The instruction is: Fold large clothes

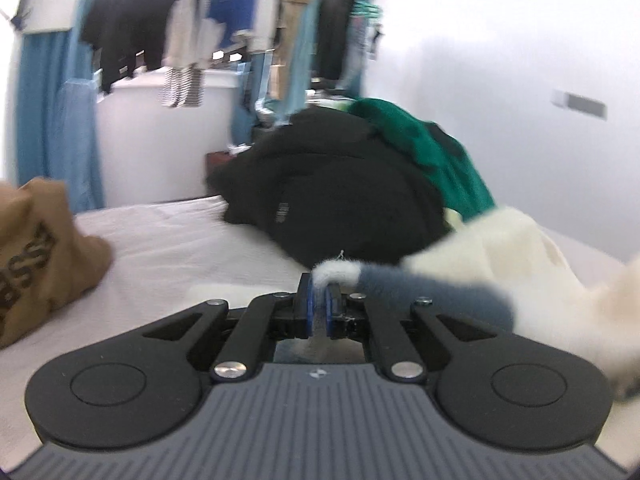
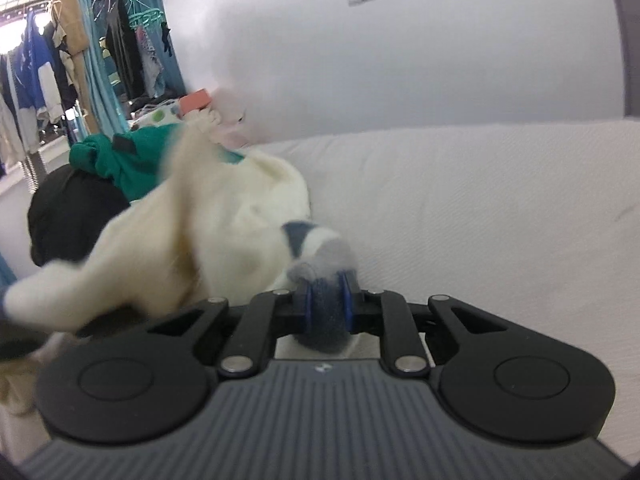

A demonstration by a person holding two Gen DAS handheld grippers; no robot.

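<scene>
Both grippers have cloth in them: my left gripper point(image 1: 319, 306) is pinched tight on a thin white-and-grey cuff edge of the fluffy cream fleece garment with grey-blue bands point(image 1: 500, 256), and my right gripper point(image 2: 327, 306) is clamped on a thicker wad of its grey-blue band, the blue pads point(image 2: 347, 304) squeezing fuzzy pile between them. Ahead of both tools the fleece hangs between the two grips, its body partly draped on the white bedsheet point(image 2: 480, 200). Beyond it sits a heap of black clothing point(image 1: 340, 184) with a green garment point(image 1: 432, 148) on top; off to my left tool's left lies a brown printed top point(image 1: 44, 248). I judge the fleece light, soft and floppy, thick enough to bunch, and the pile may slip, so I'd hold seams or cuffs rather than loose fluff
</scene>
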